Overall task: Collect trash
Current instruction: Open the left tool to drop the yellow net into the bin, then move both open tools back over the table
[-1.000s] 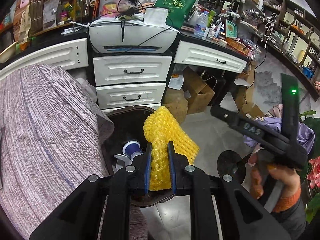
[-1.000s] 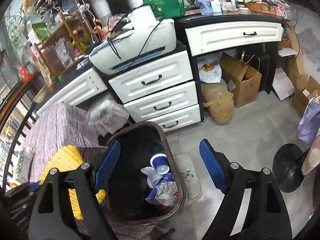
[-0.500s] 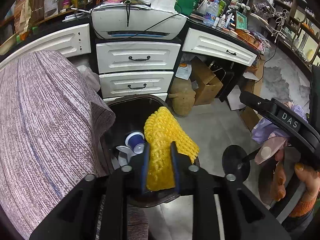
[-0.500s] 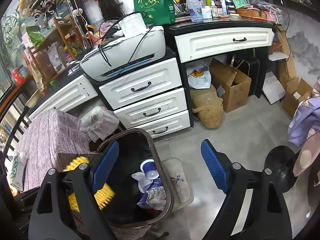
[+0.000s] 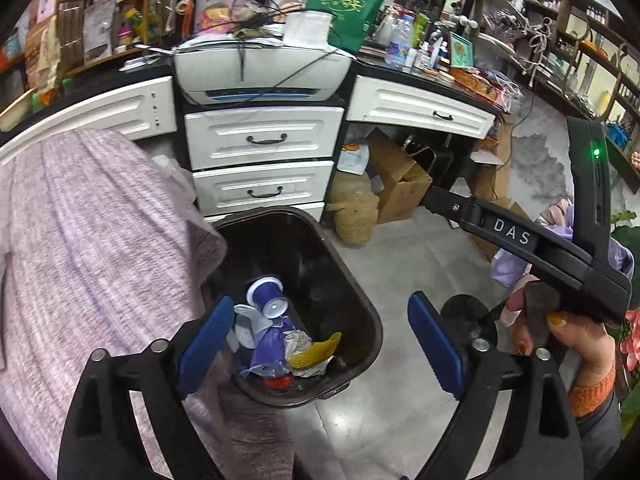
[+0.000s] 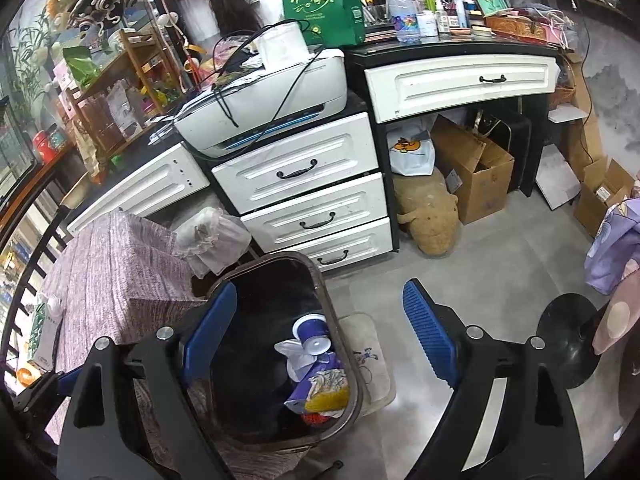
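A dark brown trash bin point(image 5: 362, 300) stands on the floor below both grippers; it also shows in the right wrist view point(image 6: 336, 320). The yellow foam net point(image 5: 316, 350) lies inside it among a blue cup point(image 5: 264, 294), wrappers and paper; in the right wrist view the net point(image 6: 326, 400) lies low in the bin. My left gripper point(image 5: 320, 340) is open and empty, above the bin. My right gripper point(image 6: 320, 332) is open and empty, above the bin's right rim. The right gripper's body point(image 5: 520, 240) shows at the right of the left wrist view.
A table with a purple cloth point(image 5: 80, 260) stands left of the bin. White drawers point(image 5: 260, 164) and a printer point(image 5: 260, 68) are behind it. Cardboard boxes point(image 6: 472, 168), a tan plush toy point(image 6: 432, 220) and a black round stand base point(image 6: 572, 340) are on the floor to the right.
My left gripper opened and let go of the yellow foam net, which dropped into the bin. The right gripper stayed open and shifted slightly.
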Demonstrator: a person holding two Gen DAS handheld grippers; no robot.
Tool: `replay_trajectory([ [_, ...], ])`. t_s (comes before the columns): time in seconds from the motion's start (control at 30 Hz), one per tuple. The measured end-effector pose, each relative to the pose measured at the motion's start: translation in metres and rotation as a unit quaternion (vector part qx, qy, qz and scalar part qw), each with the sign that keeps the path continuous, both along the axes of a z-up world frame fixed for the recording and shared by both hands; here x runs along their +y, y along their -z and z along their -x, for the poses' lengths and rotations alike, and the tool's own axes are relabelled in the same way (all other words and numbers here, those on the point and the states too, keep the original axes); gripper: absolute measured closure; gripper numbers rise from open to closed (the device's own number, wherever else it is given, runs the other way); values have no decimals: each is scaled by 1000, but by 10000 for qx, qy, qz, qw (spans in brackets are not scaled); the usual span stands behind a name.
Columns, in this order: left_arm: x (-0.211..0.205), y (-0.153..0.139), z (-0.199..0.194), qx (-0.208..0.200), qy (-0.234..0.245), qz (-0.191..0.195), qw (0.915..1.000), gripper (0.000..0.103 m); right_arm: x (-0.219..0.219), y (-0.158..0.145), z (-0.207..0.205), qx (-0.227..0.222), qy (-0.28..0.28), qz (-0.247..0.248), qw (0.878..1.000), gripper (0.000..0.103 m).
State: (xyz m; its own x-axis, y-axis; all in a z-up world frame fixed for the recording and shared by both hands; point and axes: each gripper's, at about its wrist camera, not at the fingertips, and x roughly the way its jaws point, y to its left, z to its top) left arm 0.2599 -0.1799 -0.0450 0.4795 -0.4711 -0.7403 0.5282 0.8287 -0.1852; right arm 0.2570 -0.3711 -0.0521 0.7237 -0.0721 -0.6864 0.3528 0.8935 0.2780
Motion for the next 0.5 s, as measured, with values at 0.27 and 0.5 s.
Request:
replay_trajectory([
  [0.27, 37, -22, 15, -355, -228, -57, 9991, 6, 32, -9, -3, -66, -499, -25, 9987, 17],
  [0.5, 72, -36, 26, -668, -457, -139, 9966, 6, 83, -23, -1, -183, -1205, 62, 9925, 16],
])
